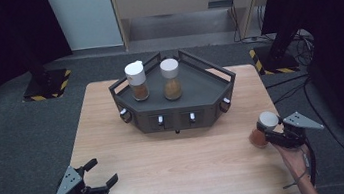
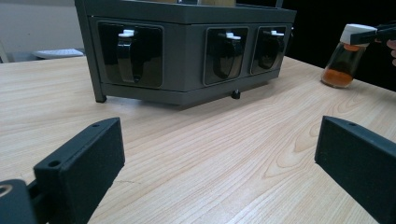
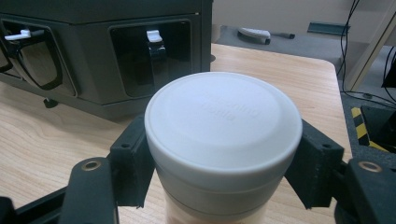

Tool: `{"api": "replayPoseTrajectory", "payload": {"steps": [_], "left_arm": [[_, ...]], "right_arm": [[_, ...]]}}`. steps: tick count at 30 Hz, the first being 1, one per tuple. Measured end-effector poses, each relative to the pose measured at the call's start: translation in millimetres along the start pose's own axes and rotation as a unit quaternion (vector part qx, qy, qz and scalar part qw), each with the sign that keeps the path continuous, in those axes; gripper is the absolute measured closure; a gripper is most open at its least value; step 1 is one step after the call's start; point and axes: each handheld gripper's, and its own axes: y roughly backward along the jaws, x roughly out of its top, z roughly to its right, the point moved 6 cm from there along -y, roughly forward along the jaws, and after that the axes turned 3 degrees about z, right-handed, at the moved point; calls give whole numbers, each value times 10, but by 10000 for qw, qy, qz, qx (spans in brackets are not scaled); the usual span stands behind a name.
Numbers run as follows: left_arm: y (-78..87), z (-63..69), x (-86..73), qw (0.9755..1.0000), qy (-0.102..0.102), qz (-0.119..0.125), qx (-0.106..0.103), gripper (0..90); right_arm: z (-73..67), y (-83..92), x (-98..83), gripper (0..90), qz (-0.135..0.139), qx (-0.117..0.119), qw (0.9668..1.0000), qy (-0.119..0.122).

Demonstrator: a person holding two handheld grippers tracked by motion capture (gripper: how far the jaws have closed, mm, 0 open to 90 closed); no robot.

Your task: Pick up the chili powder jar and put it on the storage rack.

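The spice jar (image 1: 263,130) stands tilted at the table's (image 1: 179,166) right edge, its white cap clamped between the right gripper's (image 1: 272,134) jaws. The left gripper (image 1: 100,173) hovers wide open near the front left. Two more jars (image 1: 136,80), apparently alike, sit on the dark rack (image 1: 209,89).

Dark grey rack (image 1: 209,89), pale wood-grain table (image 1: 178,161), white-capped jars (image 1: 171,79) of orange-brown powder, black jaws, yellow-black striped floor plates (image 1: 47,85).
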Motion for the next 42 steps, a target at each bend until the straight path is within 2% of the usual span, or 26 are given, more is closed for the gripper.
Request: {"api": "replayPoseTrajectory", "payload": {"steps": [14,21,31,42], "left_arm": [[-4,-5,-4,10000,22,9,-10,4],[-6,-6,-4,10000,18,1,-18,4],[-10,-7,-2,10000,24,-25,-40,4],[-12,-8,-3,10000,23,-30,-50,4]], "right_arm": [[25,18,49,338,-67,28,10000,-11],[22,46,174,338,-64,119,9999,105],[-33,41,449,339,-30,523,9981,311],[-225,-13,773,338,-70,1117,9924,506]]}}
